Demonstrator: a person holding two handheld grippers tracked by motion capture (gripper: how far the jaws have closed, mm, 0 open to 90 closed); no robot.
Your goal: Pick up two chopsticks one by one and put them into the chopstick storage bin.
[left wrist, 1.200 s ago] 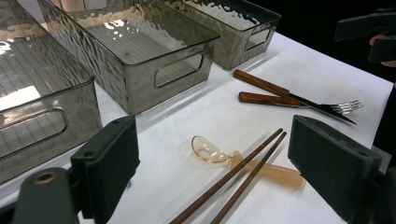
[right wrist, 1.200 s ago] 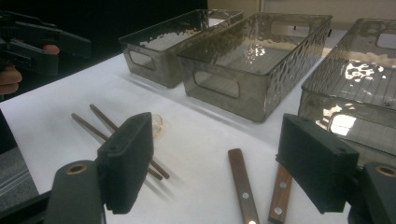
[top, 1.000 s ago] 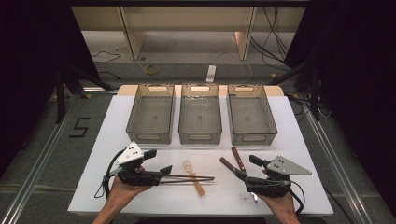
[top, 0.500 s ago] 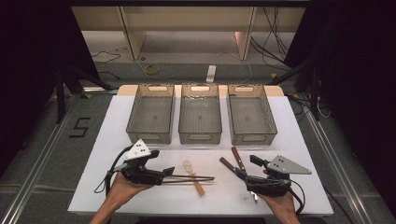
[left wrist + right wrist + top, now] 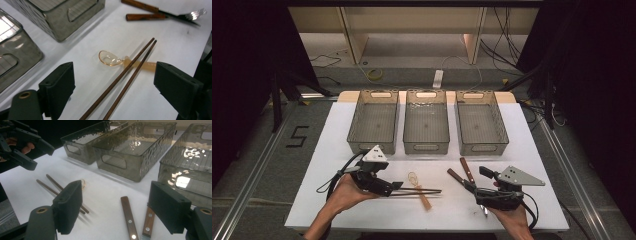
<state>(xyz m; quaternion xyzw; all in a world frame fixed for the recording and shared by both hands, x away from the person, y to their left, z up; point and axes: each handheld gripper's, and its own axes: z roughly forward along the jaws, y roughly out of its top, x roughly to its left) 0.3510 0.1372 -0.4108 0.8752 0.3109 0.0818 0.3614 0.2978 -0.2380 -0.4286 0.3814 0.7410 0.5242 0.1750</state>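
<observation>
Left tongs point(image 5: 113, 87) gape wide over the two dark wooden chopsticks point(image 5: 125, 77); right tongs point(image 5: 116, 207) gape too, empty. Lower squarely, then pinch both sticks together.

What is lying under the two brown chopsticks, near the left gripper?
The handle of a clear amber plastic spoon lies under the chopsticks, which cross over it. The bowl and the handle's far end are visible; the short part directly beneath the sticks is covered. Elsewhere, the white table.
</observation>
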